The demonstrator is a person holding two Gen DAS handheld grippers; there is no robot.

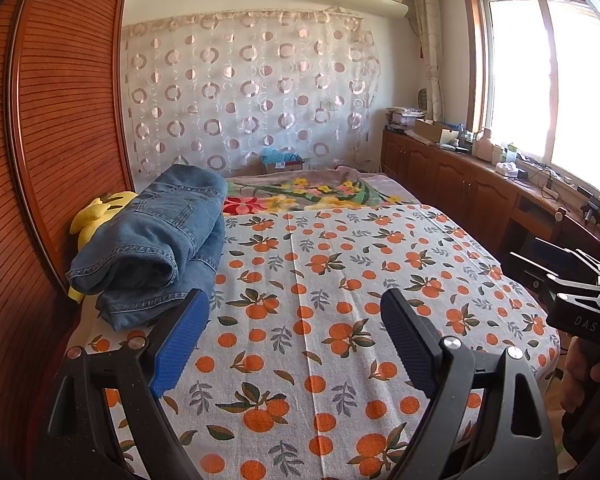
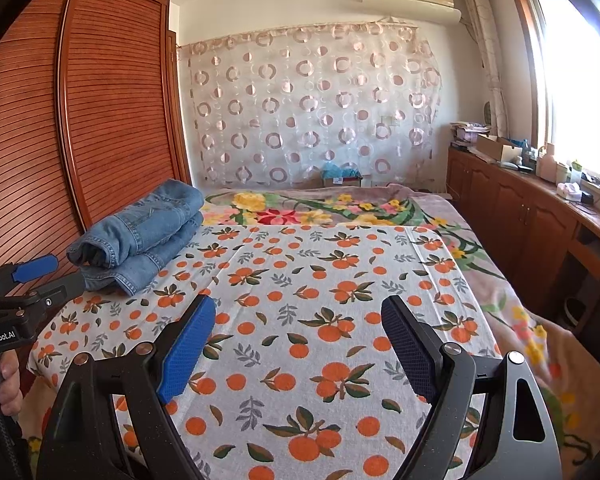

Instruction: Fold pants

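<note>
The jeans (image 1: 156, 236) lie folded in a thick bundle at the far left edge of the bed, against the slatted wardrobe (image 1: 60, 120), with their hems and seams facing the cameras. In the left view a yellow plush (image 1: 96, 212) peeks out from behind and under them. They rest on the orange-print sheet (image 1: 320, 300), which covers the near part of the bed; beyond it a floral blanket (image 1: 300, 194) runs to the curtain (image 1: 252, 92) on the back wall. The left gripper (image 1: 296, 344) hangs over the sheet with its jaws spread wide and nothing between them, its blue pad near the bundle's lower corner but clear of it. The right gripper (image 2: 300, 348) is likewise released, jaws wide apart over bare sheet, well away from the jeans. Each view catches the other gripper's body at its edge, held in a hand (image 2: 10, 384). A cabinet (image 2: 520, 216) cluttered with boxes and bottles runs under the window (image 1: 540, 72) on the right.
</note>
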